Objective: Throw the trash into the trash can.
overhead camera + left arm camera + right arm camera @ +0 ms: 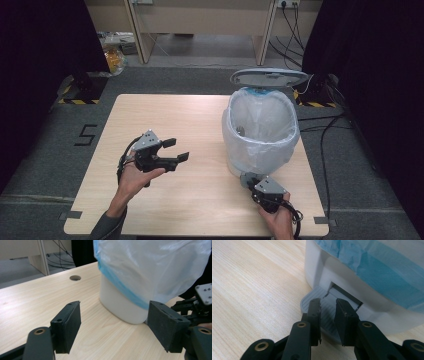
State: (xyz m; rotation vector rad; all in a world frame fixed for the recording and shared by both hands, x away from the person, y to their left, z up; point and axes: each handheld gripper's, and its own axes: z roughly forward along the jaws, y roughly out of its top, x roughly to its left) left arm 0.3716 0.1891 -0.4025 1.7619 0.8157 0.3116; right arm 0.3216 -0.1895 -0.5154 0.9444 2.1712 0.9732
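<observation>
A white pedal bin lined with a pale blue plastic bag stands at the right of the table, its grey lid raised. My right gripper is at the bin's foot. In the right gripper view its jaws stand nearly shut with nothing between them, tips resting on the ribbed grey pedal. My left gripper hovers over the table's left-middle, open and empty. In the left gripper view its jaws point at the bin's white base and the bag.
The light wooden table has a round cable hole beyond the bin. Dark curtains stand at both sides. Cables run on the floor at the right, and desk legs stand behind the table.
</observation>
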